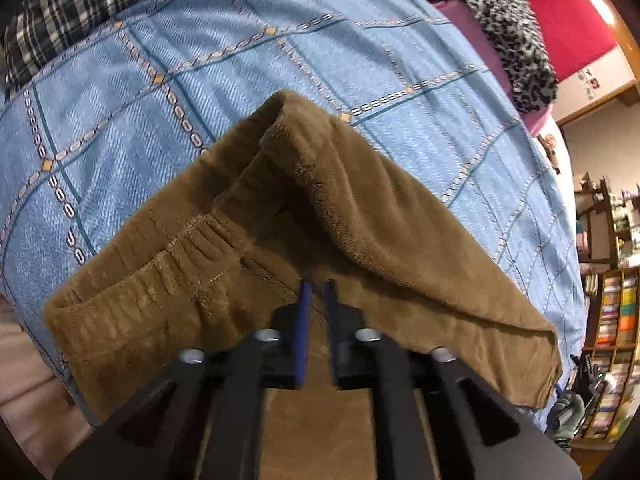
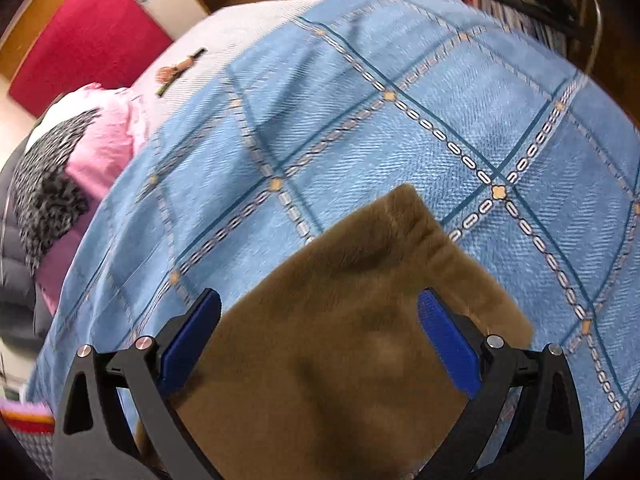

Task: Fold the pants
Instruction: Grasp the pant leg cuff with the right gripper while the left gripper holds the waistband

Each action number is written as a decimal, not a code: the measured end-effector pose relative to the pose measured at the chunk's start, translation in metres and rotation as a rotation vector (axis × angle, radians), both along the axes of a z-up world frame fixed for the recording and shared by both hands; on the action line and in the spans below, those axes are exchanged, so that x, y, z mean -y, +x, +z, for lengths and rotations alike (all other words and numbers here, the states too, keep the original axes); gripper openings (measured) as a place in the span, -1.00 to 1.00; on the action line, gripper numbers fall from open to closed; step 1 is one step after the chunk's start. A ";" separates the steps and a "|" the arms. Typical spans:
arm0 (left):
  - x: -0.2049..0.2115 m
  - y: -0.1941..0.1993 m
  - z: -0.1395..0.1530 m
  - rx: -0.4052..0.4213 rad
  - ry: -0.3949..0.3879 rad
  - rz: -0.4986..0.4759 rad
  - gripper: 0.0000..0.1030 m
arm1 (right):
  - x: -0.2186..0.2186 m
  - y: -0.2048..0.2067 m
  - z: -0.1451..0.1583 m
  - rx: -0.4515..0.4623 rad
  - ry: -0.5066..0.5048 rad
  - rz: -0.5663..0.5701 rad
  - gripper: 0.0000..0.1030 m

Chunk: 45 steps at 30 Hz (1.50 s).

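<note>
The brown fleece pants lie on a blue checked bedspread, with the elastic waistband at the lower left and a folded layer draped over the right. My left gripper is shut on an edge of the pants and lifts the fabric into a tent. In the right wrist view the pants fill the space between the blue pads. My right gripper is open, its fingers spread wide on either side of the fabric, over the bedspread.
A plaid cloth lies at the far left of the bed. Leopard-print and pink clothes are piled at the far right, also in the right wrist view. Bookshelves stand beside the bed.
</note>
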<state>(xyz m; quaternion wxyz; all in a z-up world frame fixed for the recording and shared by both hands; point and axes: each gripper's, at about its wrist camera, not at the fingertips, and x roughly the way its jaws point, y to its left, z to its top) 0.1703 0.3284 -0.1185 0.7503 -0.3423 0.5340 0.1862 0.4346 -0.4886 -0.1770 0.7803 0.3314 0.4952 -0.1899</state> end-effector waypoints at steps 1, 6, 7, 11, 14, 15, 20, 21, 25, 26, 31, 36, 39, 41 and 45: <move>-0.003 -0.001 -0.001 0.001 -0.001 0.022 0.21 | 0.005 0.004 -0.005 -0.020 0.011 -0.022 0.76; -0.009 0.001 0.002 0.028 0.015 0.070 0.36 | 0.021 0.023 -0.023 -0.091 0.059 -0.104 0.76; -0.010 0.001 0.000 0.024 0.013 0.073 0.36 | 0.021 0.029 -0.025 -0.119 0.047 -0.106 0.76; -0.011 0.003 -0.005 0.013 -0.004 0.076 0.36 | 0.011 0.045 -0.028 -0.223 -0.039 -0.094 0.63; -0.014 -0.001 -0.007 0.016 -0.022 0.095 0.36 | 0.002 0.046 -0.026 -0.287 -0.140 -0.082 0.16; -0.015 -0.001 -0.006 0.019 -0.025 0.103 0.36 | 0.002 0.043 -0.025 -0.290 -0.161 -0.081 0.06; -0.026 -0.011 0.002 0.056 -0.029 0.148 0.36 | 0.006 0.009 -0.014 -0.209 -0.103 -0.071 -0.74; -0.028 -0.012 0.003 0.061 -0.030 0.154 0.37 | 0.005 0.000 -0.008 -0.186 -0.091 -0.067 -0.76; -0.031 -0.014 0.004 0.091 -0.052 0.186 0.47 | 0.003 -0.030 0.014 -0.106 -0.100 -0.048 -0.78; -0.031 -0.013 0.003 0.098 -0.058 0.192 0.48 | 0.001 -0.038 0.018 -0.094 -0.097 -0.046 -0.78; -0.025 0.000 -0.006 0.135 -0.103 0.200 0.49 | 0.009 -0.061 0.034 -0.026 -0.052 -0.036 -0.79; -0.020 0.028 -0.020 0.150 -0.118 0.192 0.18 | 0.006 -0.092 0.042 0.029 -0.027 -0.026 -0.79; -0.022 0.039 -0.036 0.146 -0.208 0.188 -0.72 | 0.008 -0.102 0.042 0.057 -0.010 -0.026 -0.79; -0.021 0.041 -0.036 0.136 -0.205 0.193 -0.85 | 0.010 -0.106 0.043 0.073 -0.017 -0.024 -0.79; -0.025 0.032 -0.015 0.189 -0.189 0.184 -0.91 | 0.015 -0.122 0.049 0.123 -0.031 -0.034 -0.81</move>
